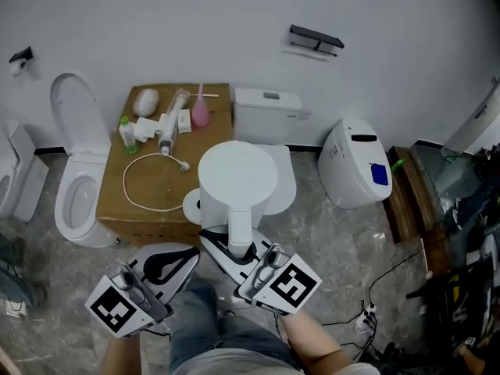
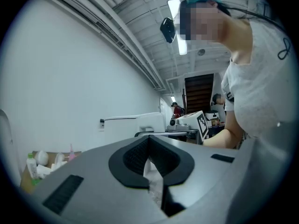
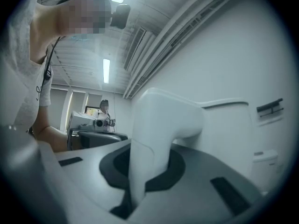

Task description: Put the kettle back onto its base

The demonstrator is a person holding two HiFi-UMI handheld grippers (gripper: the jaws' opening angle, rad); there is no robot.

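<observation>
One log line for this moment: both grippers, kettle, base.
right gripper: shut on kettle handle | left gripper: shut, empty | base: on cardboard box, partly hidden by kettle | kettle: not yet on base

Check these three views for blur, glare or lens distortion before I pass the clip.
Head view: evenly lit and sharp, shadows soft, the white kettle slightly washed out. Left gripper view: strong fisheye bend, dark corners, the ceiling lamp glaring, the left gripper soft up close. Right gripper view: same fisheye and dark corners, the kettle handle near the lens and soft.
</observation>
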